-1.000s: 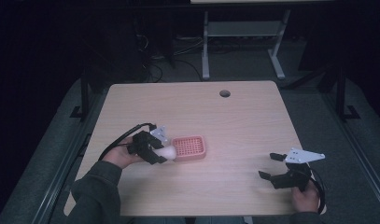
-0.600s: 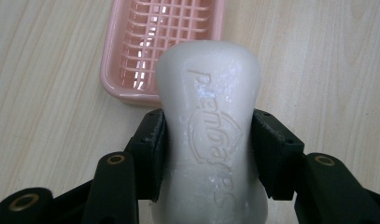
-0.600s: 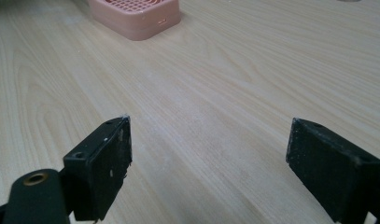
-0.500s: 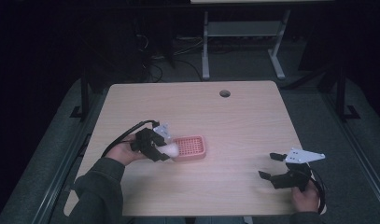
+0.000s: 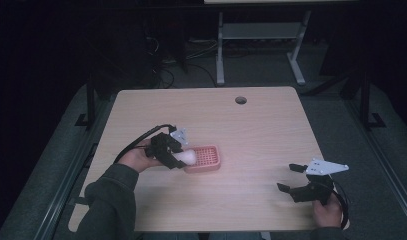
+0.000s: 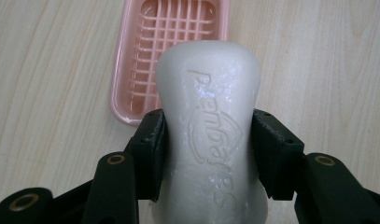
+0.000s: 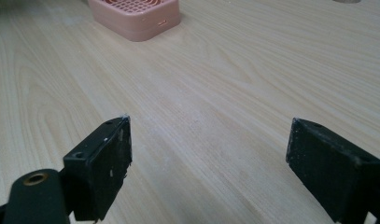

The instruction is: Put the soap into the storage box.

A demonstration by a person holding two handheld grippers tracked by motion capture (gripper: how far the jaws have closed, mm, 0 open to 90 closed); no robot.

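Left hand-held gripper (image 6: 208,154) pinches the white soap bar (image 6: 210,126) over the pink dish (image 6: 171,51); up close, embossed lettering shows. Right hand-held gripper (image 7: 208,163) hangs spread above bare table (image 7: 225,84).

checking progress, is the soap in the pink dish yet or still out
Still out. The white soap bar is clamped between the left gripper jaws, held above the near end of the pink soap dish, whose grid is bare.

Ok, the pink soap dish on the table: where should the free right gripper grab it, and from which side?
Judging by its shape, take the soap dish across its short width, fingers on the two long walls. Its raised rim gives flat, parallel faces. Come from above at the right end, since the left gripper holds the soap bar over the left end. The right gripper stands open.
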